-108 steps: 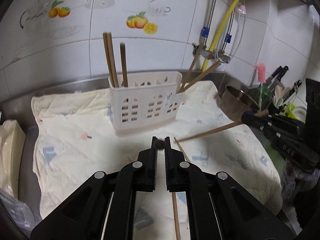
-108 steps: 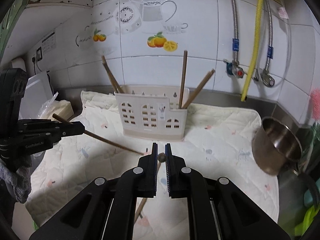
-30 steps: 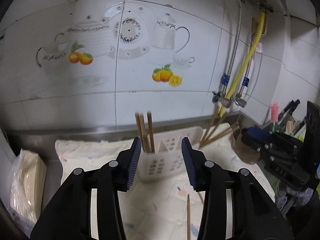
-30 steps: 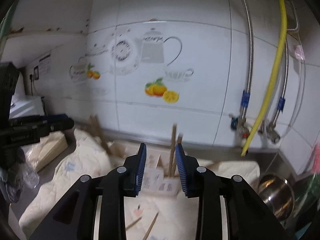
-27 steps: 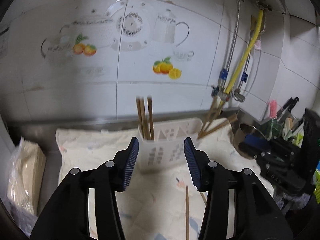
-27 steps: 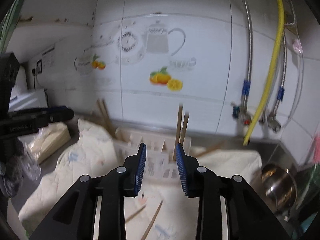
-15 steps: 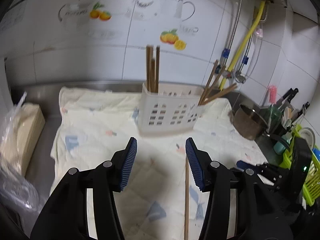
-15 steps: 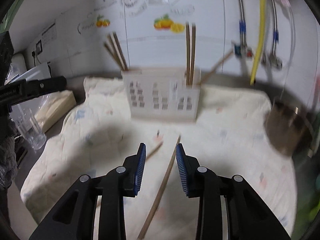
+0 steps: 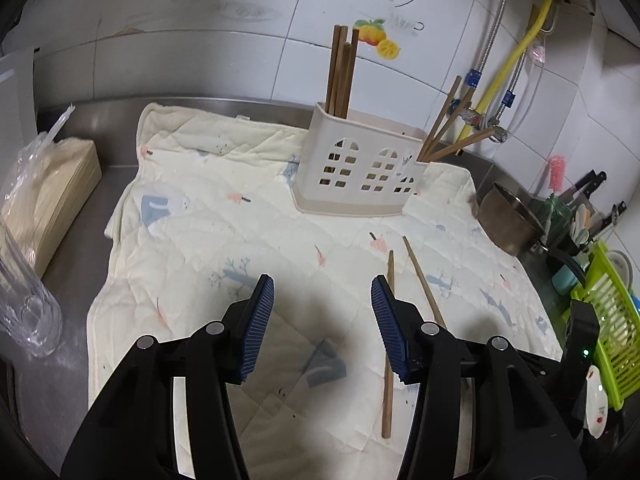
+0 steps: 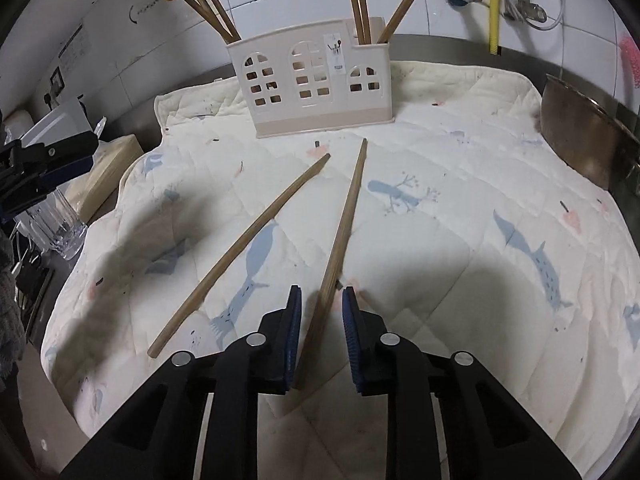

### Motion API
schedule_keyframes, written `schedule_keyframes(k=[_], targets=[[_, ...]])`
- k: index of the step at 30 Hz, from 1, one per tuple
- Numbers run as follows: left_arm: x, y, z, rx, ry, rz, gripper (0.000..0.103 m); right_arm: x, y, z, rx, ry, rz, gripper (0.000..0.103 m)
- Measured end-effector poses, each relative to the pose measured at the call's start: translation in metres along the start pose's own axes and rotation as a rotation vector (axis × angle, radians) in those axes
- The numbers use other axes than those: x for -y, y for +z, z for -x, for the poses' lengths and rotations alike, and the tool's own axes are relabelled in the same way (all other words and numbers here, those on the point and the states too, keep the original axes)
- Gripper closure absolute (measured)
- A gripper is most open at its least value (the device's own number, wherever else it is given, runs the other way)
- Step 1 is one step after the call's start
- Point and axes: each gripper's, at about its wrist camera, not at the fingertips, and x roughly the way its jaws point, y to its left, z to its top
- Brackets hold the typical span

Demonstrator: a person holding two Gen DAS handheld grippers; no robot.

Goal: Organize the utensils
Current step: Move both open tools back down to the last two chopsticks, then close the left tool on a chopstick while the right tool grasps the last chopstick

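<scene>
A cream utensil holder (image 9: 362,168) (image 10: 316,80) stands at the back of a quilted mat and holds several wooden chopsticks at both ends. Two loose chopsticks lie on the mat. In the right wrist view, the right chopstick (image 10: 346,216) runs between the fingers of my open right gripper (image 10: 320,312), untouched by the pads; the left chopstick (image 10: 244,252) lies beside it. In the left wrist view both chopsticks (image 9: 388,320) (image 9: 422,276) lie just right of my open, empty left gripper (image 9: 322,300), which hovers above the mat.
A steel pot (image 9: 508,220) (image 10: 580,136) sits at the mat's right edge. A green drying rack (image 9: 608,304) and knives stand at the far right. A clear glass (image 9: 24,300) and a bagged stack of paper (image 9: 40,192) sit at the left. Tiled wall with pipes behind.
Both grippers released chopsticks into the holder, opened, and drew back and down. The right gripper has dropped low over the mat, straddling a loose chopstick.
</scene>
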Motion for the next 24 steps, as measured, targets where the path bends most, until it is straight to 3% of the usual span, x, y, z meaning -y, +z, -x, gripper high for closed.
schedule_keyframes(k=[24], targets=[[0.008, -0.031, -0.013, -0.074, -0.015, -0.013, 0.052, -0.007, -0.002, -0.011, 0.007, -0.078, 0.001, 0.094]])
